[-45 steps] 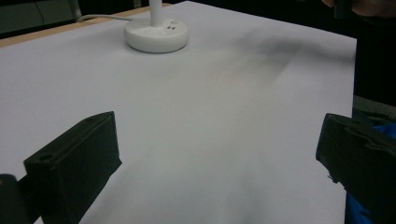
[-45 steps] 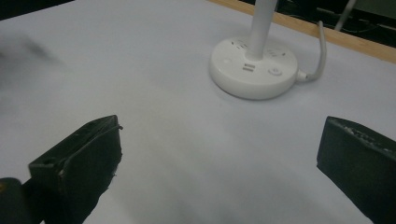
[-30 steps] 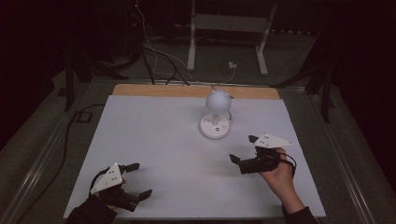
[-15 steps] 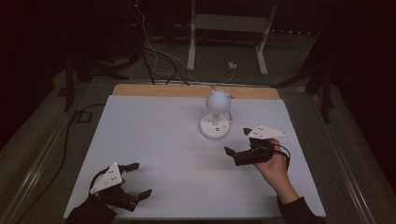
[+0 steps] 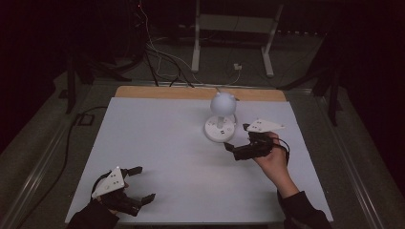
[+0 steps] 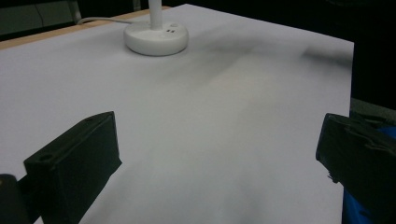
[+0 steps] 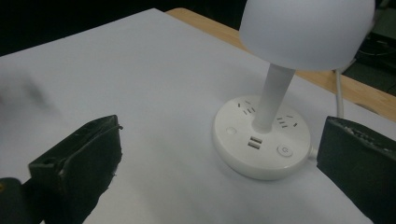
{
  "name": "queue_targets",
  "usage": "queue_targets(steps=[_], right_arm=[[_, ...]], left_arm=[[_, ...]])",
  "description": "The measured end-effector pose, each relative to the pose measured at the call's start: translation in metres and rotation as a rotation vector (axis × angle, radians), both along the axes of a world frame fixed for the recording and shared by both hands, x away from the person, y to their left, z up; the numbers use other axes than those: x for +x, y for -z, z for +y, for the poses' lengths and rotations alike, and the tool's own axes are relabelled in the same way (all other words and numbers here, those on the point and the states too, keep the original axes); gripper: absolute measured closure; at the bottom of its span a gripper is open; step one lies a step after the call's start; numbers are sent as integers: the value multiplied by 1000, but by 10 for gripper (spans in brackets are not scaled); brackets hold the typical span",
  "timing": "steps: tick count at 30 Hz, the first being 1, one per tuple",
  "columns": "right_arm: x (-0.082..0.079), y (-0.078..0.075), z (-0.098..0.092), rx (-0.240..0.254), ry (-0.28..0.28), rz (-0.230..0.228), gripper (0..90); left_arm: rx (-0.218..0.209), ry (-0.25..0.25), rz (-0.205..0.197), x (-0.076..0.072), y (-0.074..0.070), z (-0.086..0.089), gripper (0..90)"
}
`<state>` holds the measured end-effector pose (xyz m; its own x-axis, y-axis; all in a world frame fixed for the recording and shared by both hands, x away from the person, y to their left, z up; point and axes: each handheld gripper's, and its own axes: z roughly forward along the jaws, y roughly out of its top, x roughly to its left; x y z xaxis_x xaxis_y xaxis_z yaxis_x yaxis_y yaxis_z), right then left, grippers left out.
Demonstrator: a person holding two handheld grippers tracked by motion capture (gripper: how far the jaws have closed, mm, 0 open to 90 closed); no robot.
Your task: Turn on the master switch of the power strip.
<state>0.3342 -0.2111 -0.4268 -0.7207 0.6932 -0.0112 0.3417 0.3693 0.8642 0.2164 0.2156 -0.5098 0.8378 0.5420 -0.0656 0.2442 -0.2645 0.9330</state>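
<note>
We count one lamp (image 5: 220, 117) on the white table (image 5: 157, 143): a single round white base, one upright stem and one dome-shaped shade, standing toward the far edge and a little to the right of the middle. In the right gripper view the base (image 7: 262, 140) shows two groups of socket slots on its top, one pair of small rectangular ports on its front face, and two round buttons, one at each side of the ports. One white cord (image 7: 338, 91) leaves the lamp behind the stem and runs over the wooden strip (image 5: 191, 92) along the table's far edge. We hold two grippers. The right gripper (image 5: 238, 138) hovers just beside the lamp's base, on its near right side, with its two black jaws spread wide and nothing between them; from its own camera the base sits in the gap ahead of the jaws, not touched by either. The left gripper (image 5: 139, 183) is near the front left corner of the table, well apart from the lamp, its two jaws likewise wide apart and empty, with bare white surface between them. Each gripper carries one grey three-cornered plate on top.
</note>
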Motion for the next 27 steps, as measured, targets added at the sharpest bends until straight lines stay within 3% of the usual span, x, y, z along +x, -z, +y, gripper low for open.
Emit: queue_targets(steps=[6, 16, 19, 21, 24, 27], right_arm=[[10, 1, 3, -1, -14, 28, 0], [28, 7, 10, -37, -17, 29, 0], [34, 11, 11, -8, -28, 60, 0], [37, 15, 12, -30, -26, 55, 0], [44, 22, 13, -18, -32, 77, 0], [51, 28, 12, 27, 4, 85, 0]], left_arm=[[-4, 1, -1, 0, 0, 0, 1], [-9, 1, 0, 0, 0, 0, 1], [-11, 1, 0, 0, 0, 1, 1], [-14, 0, 2, 0, 0, 1, 1], [-13, 1, 2, 0, 0, 1, 1], [-14, 1, 2, 0, 0, 1, 1]])
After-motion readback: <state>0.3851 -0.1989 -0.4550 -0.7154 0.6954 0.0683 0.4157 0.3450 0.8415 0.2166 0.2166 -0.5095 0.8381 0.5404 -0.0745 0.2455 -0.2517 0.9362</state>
